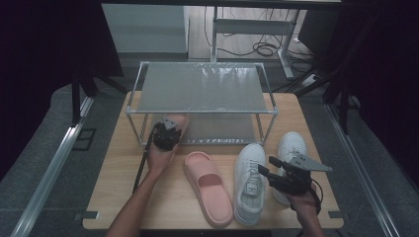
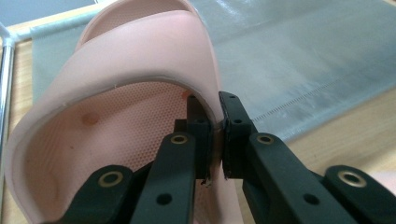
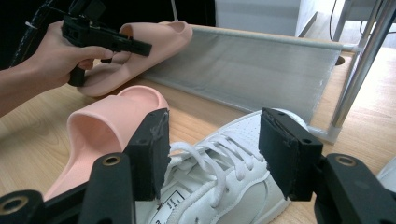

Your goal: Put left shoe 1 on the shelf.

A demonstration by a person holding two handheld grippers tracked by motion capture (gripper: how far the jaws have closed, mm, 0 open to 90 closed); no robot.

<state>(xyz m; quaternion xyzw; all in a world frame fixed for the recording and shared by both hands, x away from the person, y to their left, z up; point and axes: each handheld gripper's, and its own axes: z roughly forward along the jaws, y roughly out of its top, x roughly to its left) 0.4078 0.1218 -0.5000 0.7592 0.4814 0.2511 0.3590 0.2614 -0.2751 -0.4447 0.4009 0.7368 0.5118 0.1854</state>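
Observation:
My left gripper [image 1: 167,129] [image 2: 215,126] is shut on the strap edge of a pink slipper [image 1: 179,120] [image 2: 116,60], held tilted at the front left of the rack's lower shelf [image 1: 217,129]. In the right gripper view the same slipper [image 3: 159,35] rests partly on the shelf's edge. A second pink slipper [image 1: 208,188] [image 3: 102,128] lies flat on the table. Beside it lies a white sneaker [image 1: 249,182] [image 3: 219,186]. My right gripper [image 1: 266,165] [image 3: 215,128] hangs open just above its laces. Another white sneaker [image 1: 290,145] lies to the right, partly behind that gripper.
A two-shelf metal rack [image 1: 202,88] with grey mesh shelves stands at the back of the wooden table [image 1: 123,182]. Its right front leg [image 3: 355,74] rises close to the sneakers. Cables and a desk frame lie on the floor beyond.

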